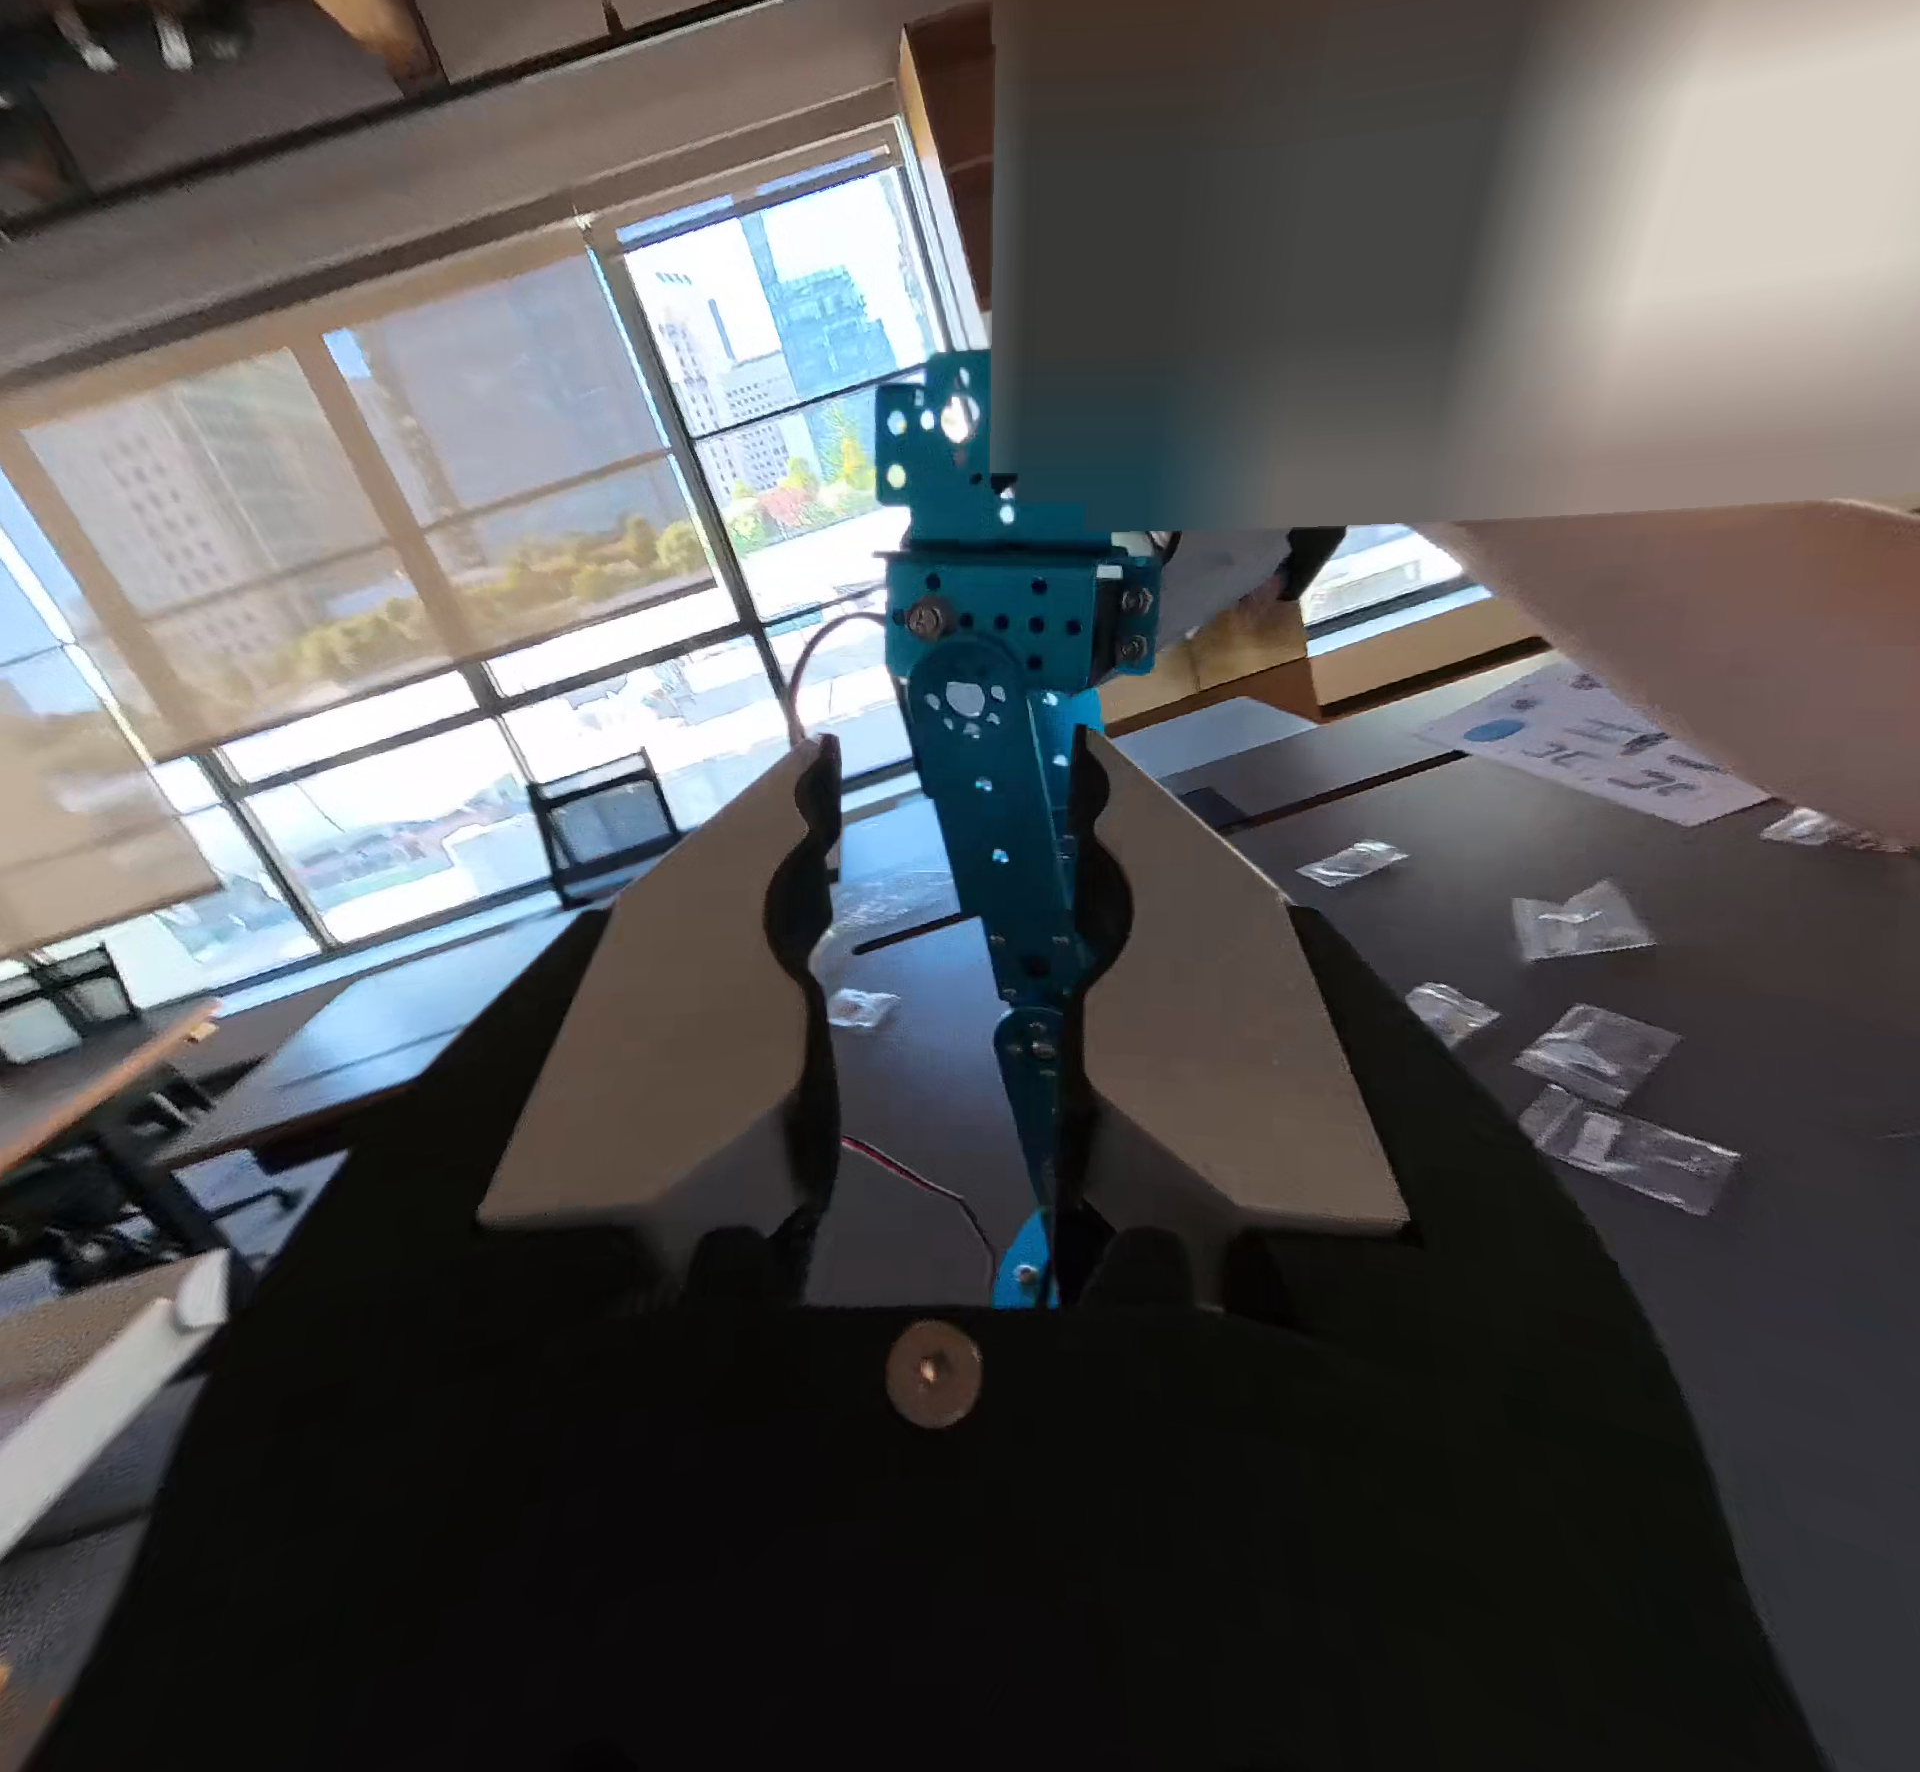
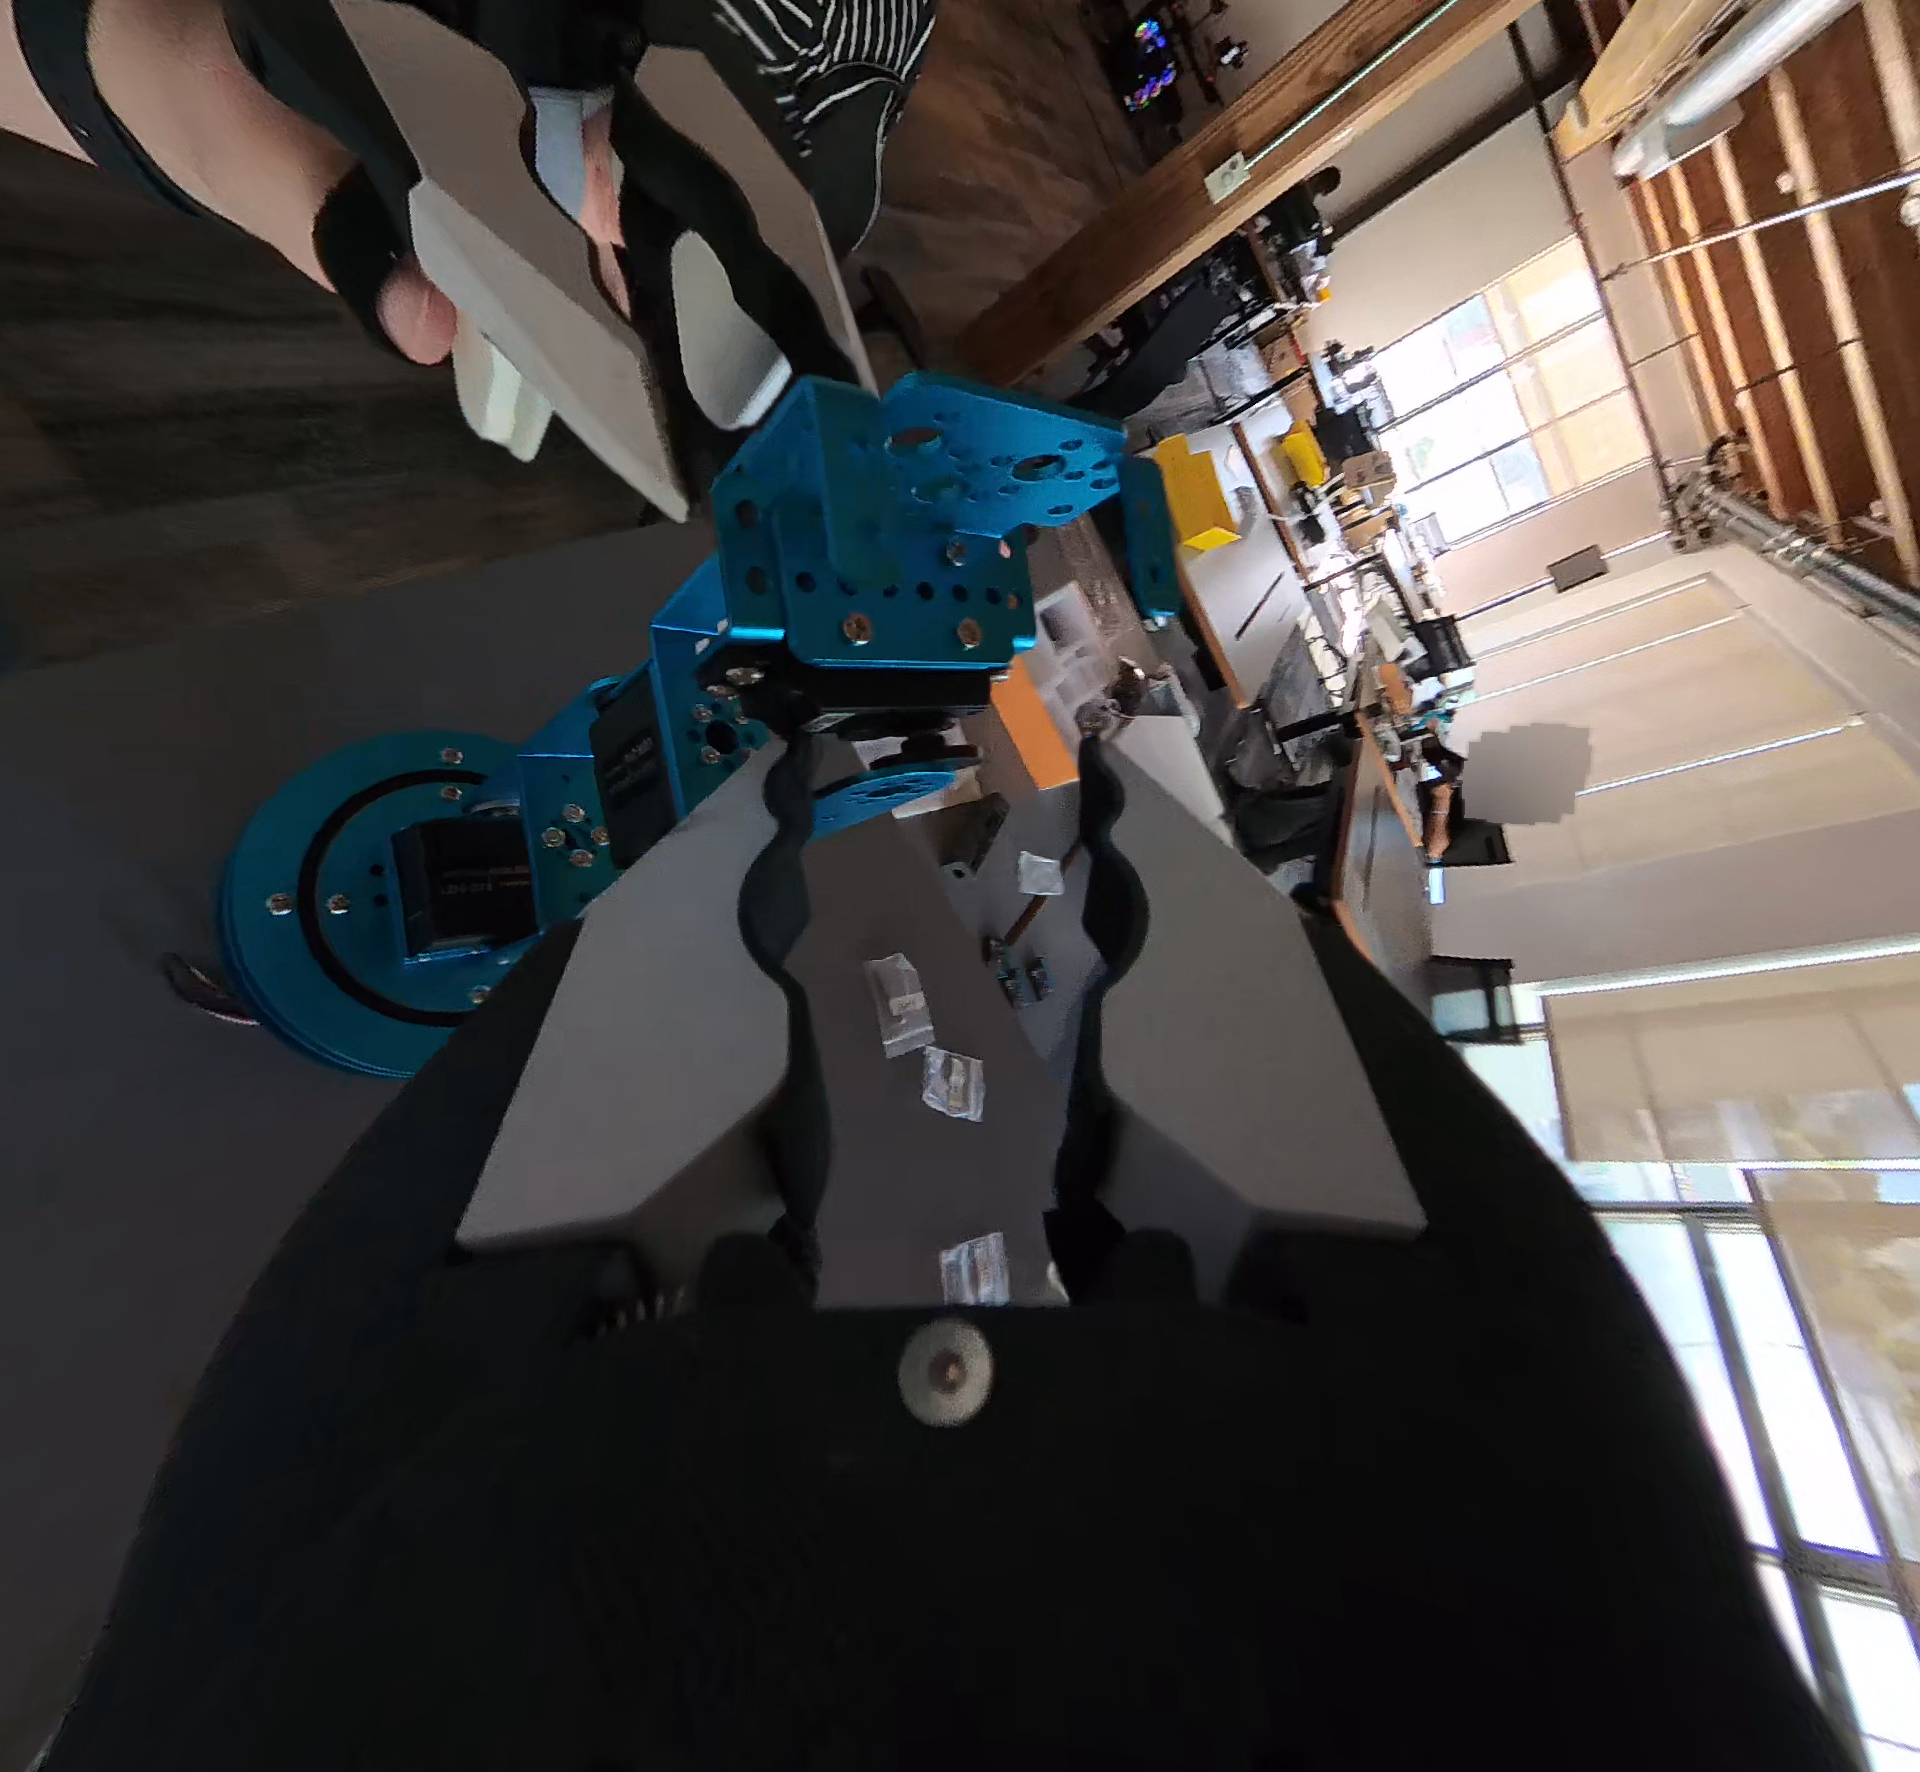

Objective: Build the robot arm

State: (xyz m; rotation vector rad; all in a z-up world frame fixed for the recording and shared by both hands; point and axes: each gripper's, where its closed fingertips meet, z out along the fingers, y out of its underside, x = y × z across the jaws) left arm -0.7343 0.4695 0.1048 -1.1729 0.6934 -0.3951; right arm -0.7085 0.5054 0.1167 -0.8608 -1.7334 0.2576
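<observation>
A blue metal robot arm (image 2: 883,559) with black servos stands on a round blue base (image 2: 312,901) on a grey table (image 2: 125,787). My left gripper (image 1: 954,751) is open. The arm's blue link (image 1: 997,839) runs between its jaws, lies against the right finger (image 1: 1164,891) and stays clear of the left finger (image 1: 717,943). In the right wrist view the left gripper (image 2: 727,392) sits at the arm's top bracket, in a gloved hand (image 2: 208,112). My right gripper (image 2: 940,751) is open and holds nothing. Its tips are just below a black servo (image 2: 883,694) and a blue disc (image 2: 883,792).
Several small clear plastic bags (image 1: 1590,1047) lie on the dark table, and also show in the right wrist view (image 2: 904,995). A printed paper sheet (image 1: 1600,746) lies at the far right. Red and black wires (image 1: 914,1177) trail under the arm. Windows and more desks stand behind. About 5 centimetres separates my left fingertips from my right.
</observation>
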